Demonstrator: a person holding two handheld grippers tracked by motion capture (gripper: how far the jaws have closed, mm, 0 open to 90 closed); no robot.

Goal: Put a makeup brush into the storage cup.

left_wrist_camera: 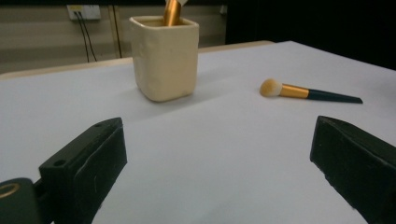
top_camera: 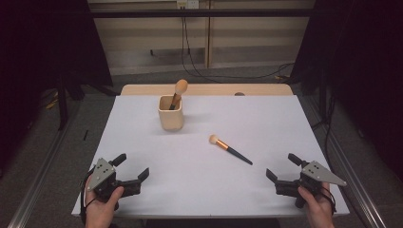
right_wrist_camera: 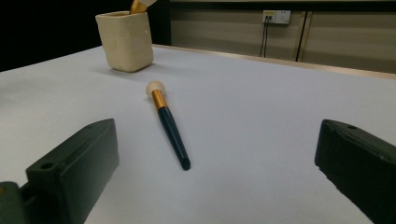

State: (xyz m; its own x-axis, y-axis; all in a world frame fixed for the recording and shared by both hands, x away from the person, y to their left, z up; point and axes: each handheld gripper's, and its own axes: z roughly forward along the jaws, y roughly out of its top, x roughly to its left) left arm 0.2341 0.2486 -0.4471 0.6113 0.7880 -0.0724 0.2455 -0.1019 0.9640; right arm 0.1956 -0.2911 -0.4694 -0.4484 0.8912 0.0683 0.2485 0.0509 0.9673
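White table (top_camera: 142, 123), cream cup (top_camera: 171, 113) near its far middle with one brush (top_camera: 179, 91) standing inside. Left gripper (top_camera: 131, 167) and right gripper (top_camera: 281, 166) at near corners, jaws apart, empty. Loose brush (top_camera: 230, 148) lying flat between cup and right gripper.

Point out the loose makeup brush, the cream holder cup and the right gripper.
loose makeup brush (right_wrist_camera: 172, 134): right gripper view, on its dark handle.
cream holder cup (top_camera: 170, 117): high view, on its front wall.
right gripper (top_camera: 281, 168): high view, midway between its open fingertips.
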